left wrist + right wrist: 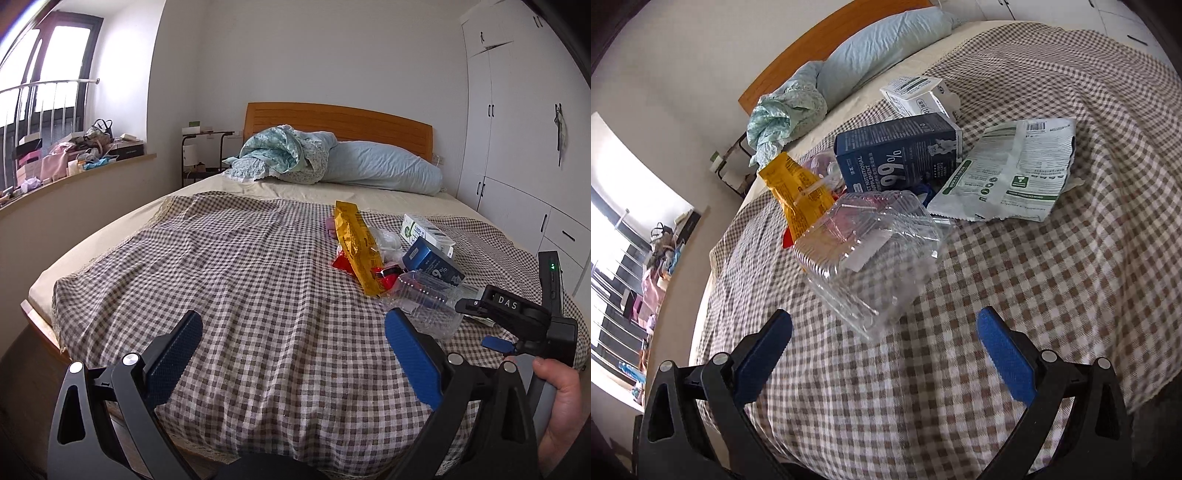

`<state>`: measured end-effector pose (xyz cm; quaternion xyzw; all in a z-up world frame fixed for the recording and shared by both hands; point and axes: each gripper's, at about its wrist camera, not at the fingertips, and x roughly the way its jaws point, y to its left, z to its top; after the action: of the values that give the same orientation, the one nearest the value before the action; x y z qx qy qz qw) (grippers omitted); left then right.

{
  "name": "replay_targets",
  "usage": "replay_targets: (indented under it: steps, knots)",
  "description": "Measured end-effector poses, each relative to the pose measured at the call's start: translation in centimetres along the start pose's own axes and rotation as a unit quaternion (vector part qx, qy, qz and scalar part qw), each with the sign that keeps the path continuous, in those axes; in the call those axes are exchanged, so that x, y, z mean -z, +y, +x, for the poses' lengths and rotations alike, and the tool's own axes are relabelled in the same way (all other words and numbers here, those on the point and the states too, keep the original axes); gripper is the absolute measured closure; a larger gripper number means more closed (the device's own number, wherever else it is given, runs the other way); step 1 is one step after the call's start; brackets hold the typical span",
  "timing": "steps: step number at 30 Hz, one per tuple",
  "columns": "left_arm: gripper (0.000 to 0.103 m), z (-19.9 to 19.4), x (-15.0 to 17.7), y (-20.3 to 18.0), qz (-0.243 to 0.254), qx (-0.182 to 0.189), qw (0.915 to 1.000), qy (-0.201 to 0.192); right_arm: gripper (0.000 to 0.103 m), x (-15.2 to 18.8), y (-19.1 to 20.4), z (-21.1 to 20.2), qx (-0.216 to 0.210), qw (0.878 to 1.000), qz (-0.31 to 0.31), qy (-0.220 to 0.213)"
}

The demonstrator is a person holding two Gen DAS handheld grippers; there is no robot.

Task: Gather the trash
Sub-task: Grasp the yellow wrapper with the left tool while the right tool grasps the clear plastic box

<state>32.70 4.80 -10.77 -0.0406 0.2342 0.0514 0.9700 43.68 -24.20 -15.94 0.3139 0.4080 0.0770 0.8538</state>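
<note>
Left gripper [293, 356] released, empty, above checked bedspread [229, 266]. Right gripper [884, 352] released, empty. Clear plastic clamshell [871, 251] just ahead of right gripper; navy carton [897, 155], yellow wrapper [798, 192], white-green pouch [1012, 173] beyond.

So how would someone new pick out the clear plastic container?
On the checked bedspread sits a trash pile, nearest the right gripper. The clear plastic container lies at its front, before the dark blue carton. It alone is see-through and ridged.
</note>
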Motion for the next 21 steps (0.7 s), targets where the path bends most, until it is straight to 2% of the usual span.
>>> replay_targets:
  steps: [3, 5, 6, 9, 10, 12, 13, 17, 19, 21]
  knots:
    - [0.007, 1.4, -0.3, -0.3, 0.000, 0.005, 1.0000, 0.003, 0.006, -1.3, -0.3, 0.9, -0.018, 0.999, 0.027, -0.013]
    - [0.007, 2.5, -0.7, -0.7, 0.002, 0.007, 1.0000, 0.003, 0.006, -2.1, -0.4, 2.0, -0.007, 0.999, 0.035, -0.013]
    - [0.007, 3.1, -0.9, -0.9, 0.004, 0.008, 1.0000, 0.005, 0.006, -2.4, -0.6, 2.7, -0.002, 0.999, 0.041, -0.008]
    - [0.007, 4.9, -1.6, -1.6, 0.010, 0.013, 0.9998, 0.009, 0.006, -2.7, -2.0, 5.1, -0.033, 0.995, 0.089, 0.016]
    - [0.007, 5.5, -1.8, -1.8, 0.012, 0.016, 0.9997, 0.011, 0.008, -2.7, -2.5, 5.4, -0.046, 0.994, 0.100, 0.018]
    - [0.007, 7.0, -2.2, -2.3, 0.017, 0.019, 0.9994, 0.023, 0.028, -2.6, -3.1, 4.9, -0.073, 0.991, 0.116, -0.001]
    - [0.007, 7.8, -2.3, -2.5, 0.018, 0.022, 0.9991, 0.030, 0.033, -2.7, -3.2, 4.4, -0.080, 0.990, 0.118, -0.004]
    - [0.007, 10.8, -2.8, -3.1, 0.008, 0.035, 0.9981, 0.049, 0.037, -3.2, -1.7, 0.8, -0.100, 0.992, 0.069, -0.043]
    - [0.007, 12.4, -3.3, -3.4, 0.006, 0.031, 0.9979, 0.056, 0.038, -3.8, -0.2, -1.3, -0.067, 0.993, 0.006, -0.093]
    - [0.007, 14.4, -3.8, -4.1, 0.002, 0.039, 0.9969, 0.068, 0.038, -4.0, 1.8, -3.0, -0.007, 0.987, -0.076, -0.142]
